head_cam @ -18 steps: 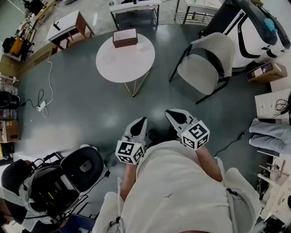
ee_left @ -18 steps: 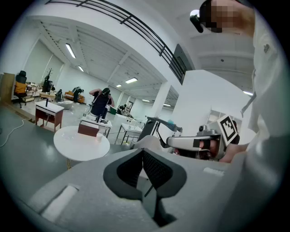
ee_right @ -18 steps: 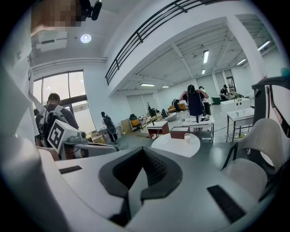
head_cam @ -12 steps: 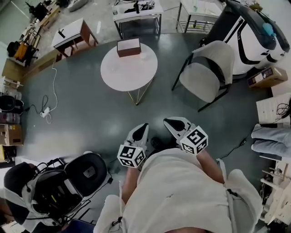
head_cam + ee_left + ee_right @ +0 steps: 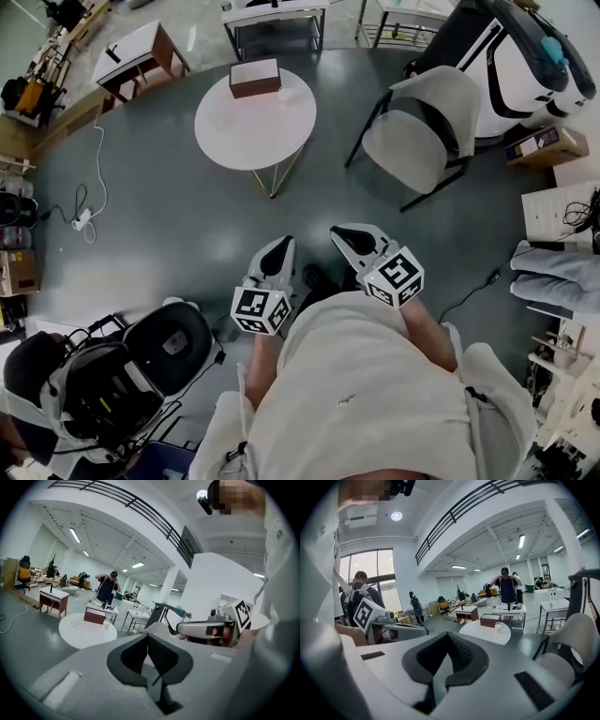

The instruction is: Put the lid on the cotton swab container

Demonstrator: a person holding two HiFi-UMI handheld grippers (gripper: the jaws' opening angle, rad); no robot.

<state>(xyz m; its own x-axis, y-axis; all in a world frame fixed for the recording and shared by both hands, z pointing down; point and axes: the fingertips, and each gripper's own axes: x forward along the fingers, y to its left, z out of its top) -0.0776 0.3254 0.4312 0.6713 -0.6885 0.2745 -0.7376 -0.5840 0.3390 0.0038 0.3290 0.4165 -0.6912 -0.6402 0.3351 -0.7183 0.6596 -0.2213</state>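
A small pale container (image 5: pixel 107 624) stands on the round white table (image 5: pixel 255 131) beside a brown box (image 5: pixel 256 78); it also shows as the container (image 5: pixel 498 625) in the right gripper view. It is too small for me to tell a lid. Both grippers are held close to the person's body, well short of the table. My left gripper (image 5: pixel 281 247) points toward the table with its jaws together and nothing in them. My right gripper (image 5: pixel 339 234) is beside it, also shut and empty. The left gripper (image 5: pixel 148 638) and right gripper (image 5: pixel 449 638) each show their dark pads meeting.
A grey chair (image 5: pixel 420 131) stands right of the table. A black office chair (image 5: pixel 169 347) with gear is at my lower left. A cable and power strip (image 5: pixel 82 217) lie on the floor at left. Desks (image 5: pixel 141 52) and people stand beyond the table.
The head view has swayed slightly. Both grippers stay shut in the same pose near the body, and the table's things have not moved.
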